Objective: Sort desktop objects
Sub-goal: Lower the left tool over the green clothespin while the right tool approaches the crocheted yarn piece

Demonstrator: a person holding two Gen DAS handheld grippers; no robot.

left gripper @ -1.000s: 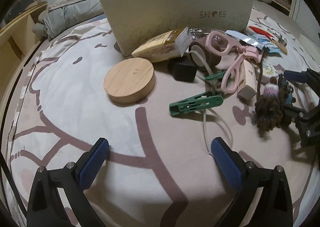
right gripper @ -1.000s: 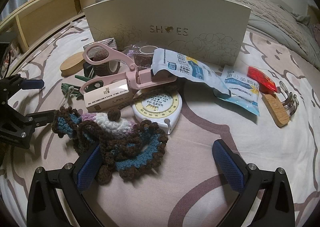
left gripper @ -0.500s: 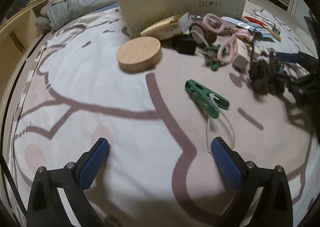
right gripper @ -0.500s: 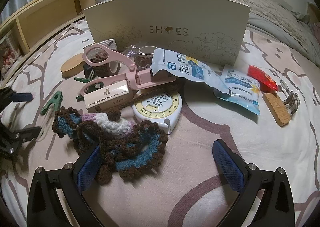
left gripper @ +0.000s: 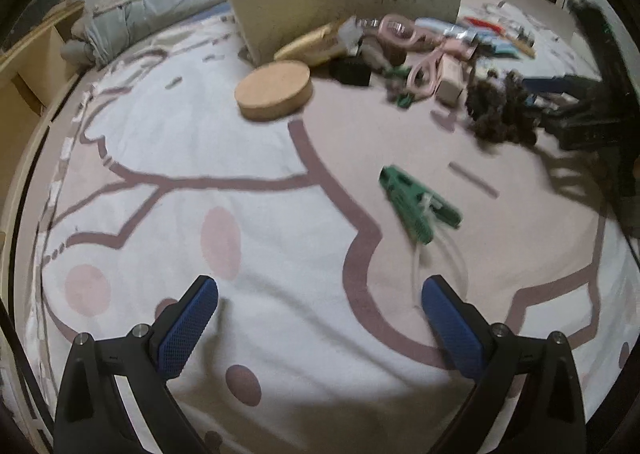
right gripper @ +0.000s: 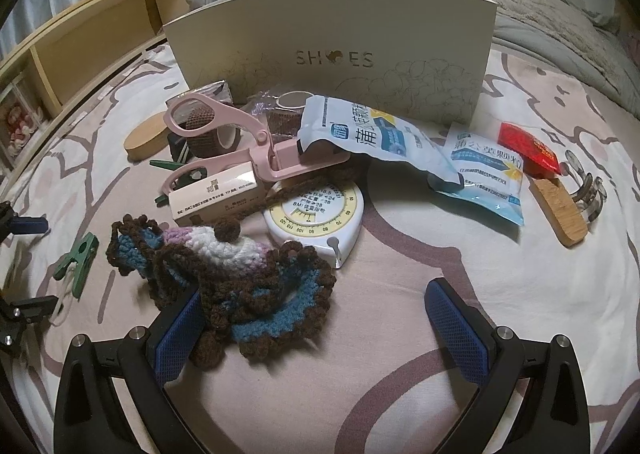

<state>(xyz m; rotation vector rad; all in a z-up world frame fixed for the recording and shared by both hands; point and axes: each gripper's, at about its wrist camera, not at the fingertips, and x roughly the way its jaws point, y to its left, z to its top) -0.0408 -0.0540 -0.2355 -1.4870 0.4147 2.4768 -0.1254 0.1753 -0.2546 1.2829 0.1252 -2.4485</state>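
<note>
Left wrist view: the left tongs (left gripper: 320, 318) are wide open and hold nothing. The green clip (left gripper: 418, 204) lies flat on the bed (left gripper: 168, 126), alone, its long side slanting from the pile toward the near right edge. It was closer to the pile before. The shoe box (right gripper: 332, 54) stands behind the pile; I cannot see inside it. The right tongs (right gripper: 316, 318) are open too, with one finger (right gripper: 176, 328) touching the knitted thing (right gripper: 236, 266).

The green clothespin (left gripper: 418, 204) now lies alone on the bedspread (left gripper: 248, 222), dragged clear of the clutter, while the left claw (left gripper: 320, 328) has backed away, jaws wide.
</note>
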